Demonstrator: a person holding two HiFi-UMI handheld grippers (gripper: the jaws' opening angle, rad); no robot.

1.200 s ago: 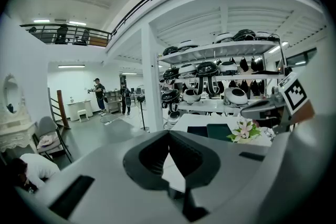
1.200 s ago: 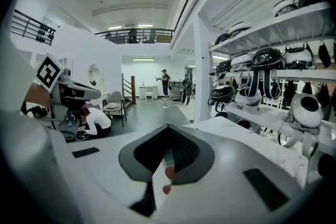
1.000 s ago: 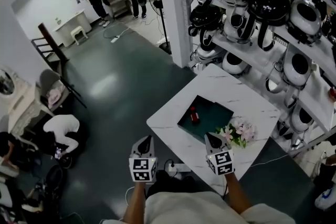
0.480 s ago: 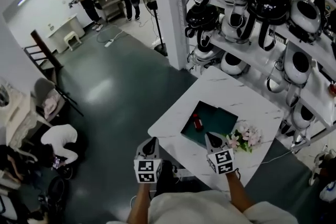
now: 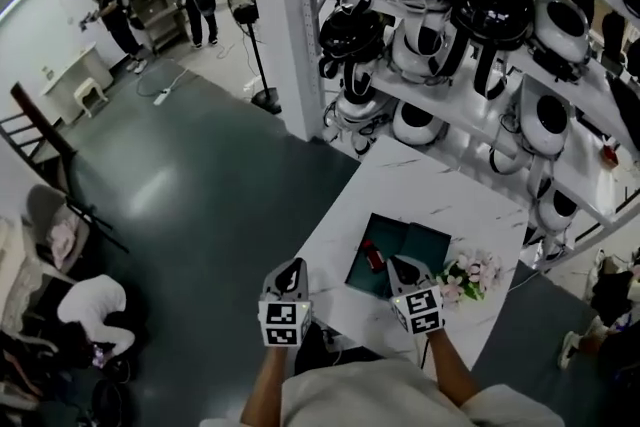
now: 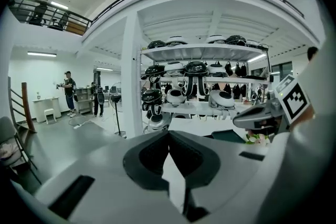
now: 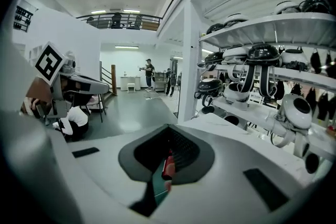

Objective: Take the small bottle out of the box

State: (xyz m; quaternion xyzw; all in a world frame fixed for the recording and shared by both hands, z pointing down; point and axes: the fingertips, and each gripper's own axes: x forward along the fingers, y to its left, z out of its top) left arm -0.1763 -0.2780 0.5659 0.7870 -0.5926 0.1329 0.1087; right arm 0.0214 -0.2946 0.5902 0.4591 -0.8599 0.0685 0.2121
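Jaws together, empty: left gripper point(image 5: 291, 269), right gripper point(image 5: 401, 266) | small bottle point(image 5: 370, 256) in box point(image 5: 426, 243), tiny, blurred

One table point(image 5: 430, 180), one box point(image 5: 425, 243), one small bottle point(image 5: 369, 256), one bunch of flowers point(image 5: 468, 275). Two grippers, a left gripper point(image 5: 293, 269) and a right gripper point(image 5: 400, 266).

Red small bottle point(image 5: 369, 256), dark green box point(image 5: 424, 244), white marbled table point(image 5: 432, 187)

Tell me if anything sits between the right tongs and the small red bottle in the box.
Nothing visible does. The small red bottle lies uncovered in the open dark green box, just beyond the tips of the right tongs, which are shut. The flowers lie off to the side.
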